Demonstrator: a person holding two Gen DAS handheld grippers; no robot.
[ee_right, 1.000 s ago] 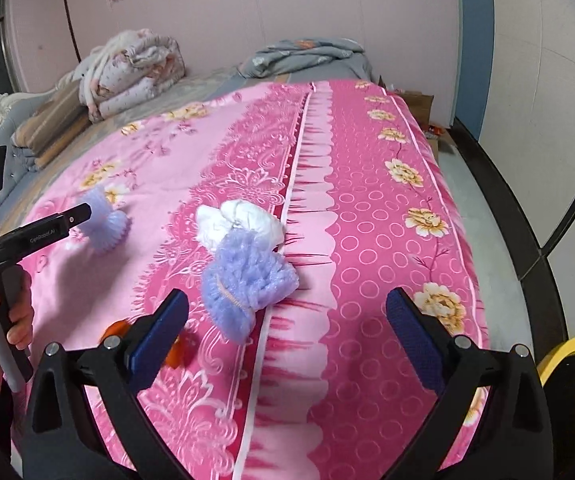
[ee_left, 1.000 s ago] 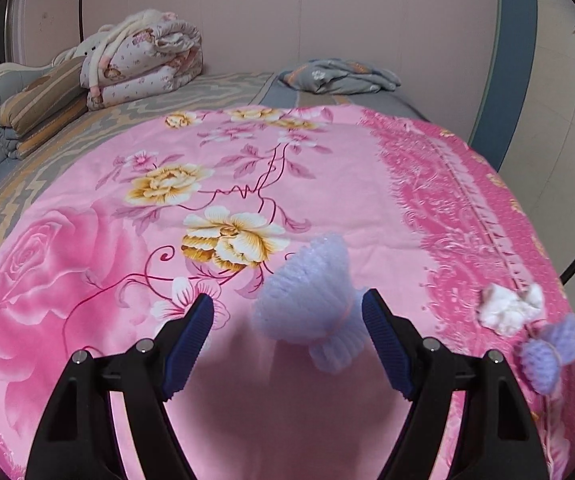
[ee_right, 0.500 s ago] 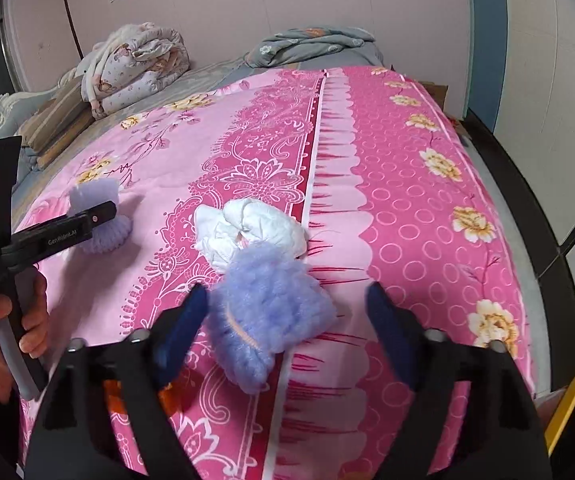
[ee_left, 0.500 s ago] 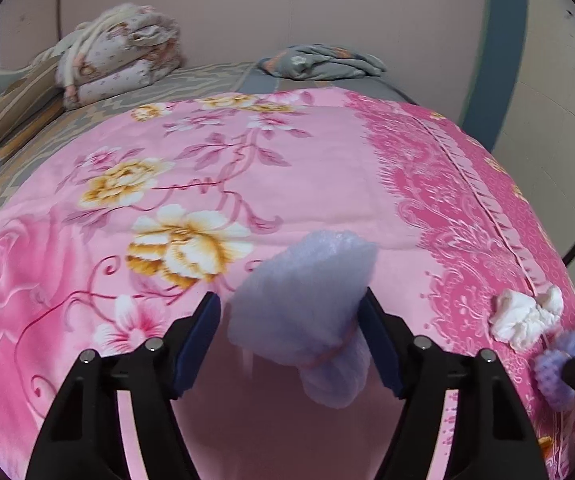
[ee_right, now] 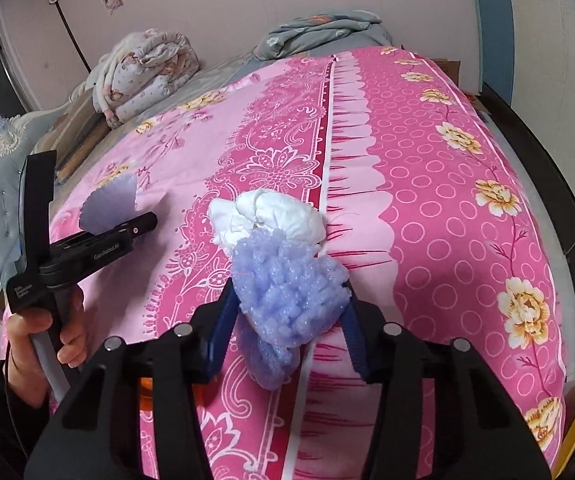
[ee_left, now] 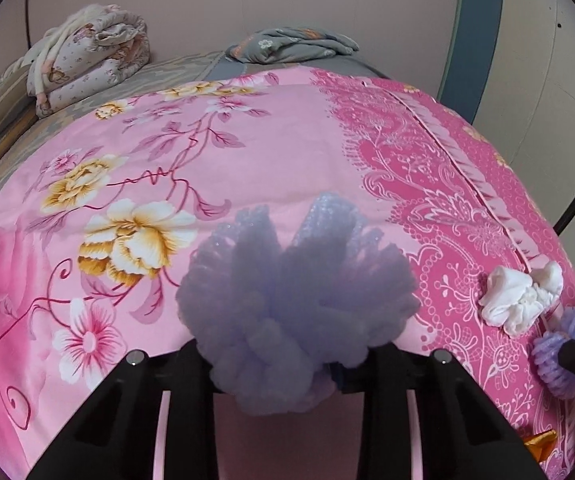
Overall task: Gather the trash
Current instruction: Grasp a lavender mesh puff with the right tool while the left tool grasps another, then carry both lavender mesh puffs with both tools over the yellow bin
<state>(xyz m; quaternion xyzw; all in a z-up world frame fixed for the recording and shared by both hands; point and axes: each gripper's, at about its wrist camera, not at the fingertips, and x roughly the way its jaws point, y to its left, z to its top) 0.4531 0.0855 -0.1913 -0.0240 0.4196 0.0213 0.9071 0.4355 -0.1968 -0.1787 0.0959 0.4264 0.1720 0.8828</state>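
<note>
Pink floral bedspread point(ee_left: 271, 152) underneath; left tool point(ee_left: 287, 360) grips one lilac foam-net wad point(ee_left: 295, 304); right tool point(ee_right: 287, 320) pinches another lilac foam-net wad point(ee_right: 287, 288). Best lift both straight up, squeezing firmly, clear of the crumpled white tissue point(ee_right: 271, 216).

Even, soft indoor light; strong fisheye bending, dark corners, near objects blurred.

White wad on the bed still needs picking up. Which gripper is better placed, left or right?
Right, though it must unload first. Both grippers are shut on purple foam nets: the left gripper on one, the right gripper on another. The white wad lies just beyond the right fingertips, far off to the left gripper's side.
</note>
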